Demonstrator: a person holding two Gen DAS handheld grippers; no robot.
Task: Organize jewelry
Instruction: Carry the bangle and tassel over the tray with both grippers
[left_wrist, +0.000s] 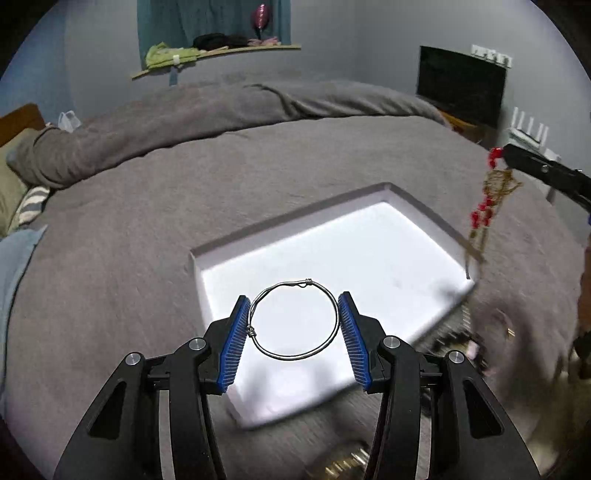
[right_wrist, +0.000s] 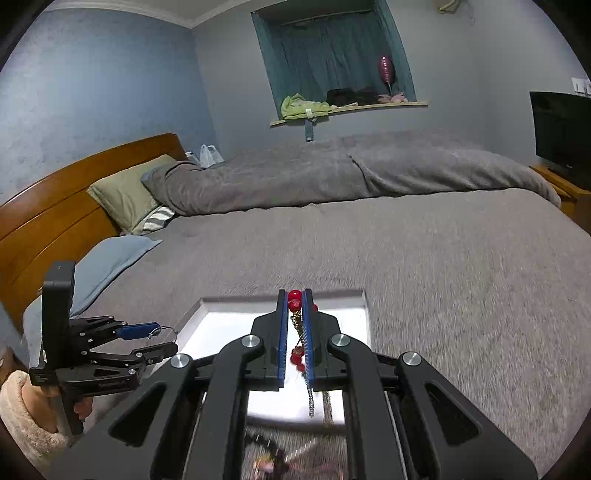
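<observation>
A thin silver wire bangle (left_wrist: 295, 357) sits between the blue pads of my left gripper (left_wrist: 293, 298), which is shut on it across its width. It hangs above a white shallow tray (left_wrist: 406, 197) lying on the grey bedspread. At the right of the left wrist view, my right gripper (left_wrist: 511, 157) dangles a gold chain necklace with red beads (left_wrist: 484, 214) over the tray's right edge. In the right wrist view, my right gripper (right_wrist: 295, 292) is shut on that necklace (right_wrist: 296, 356). The left gripper (right_wrist: 167, 336) with the bangle (right_wrist: 168, 328) shows at lower left beside the tray (right_wrist: 229, 300).
Blurred loose jewelry (left_wrist: 456, 334) lies on the bedspread by the tray's near right corner, and more (left_wrist: 343, 463) lies at the bottom edge. A rolled grey duvet (right_wrist: 332, 177), pillows (right_wrist: 125, 192) and a wooden headboard (right_wrist: 55, 206) lie beyond. A fuzzy sleeve (right_wrist: 22, 421) shows lower left.
</observation>
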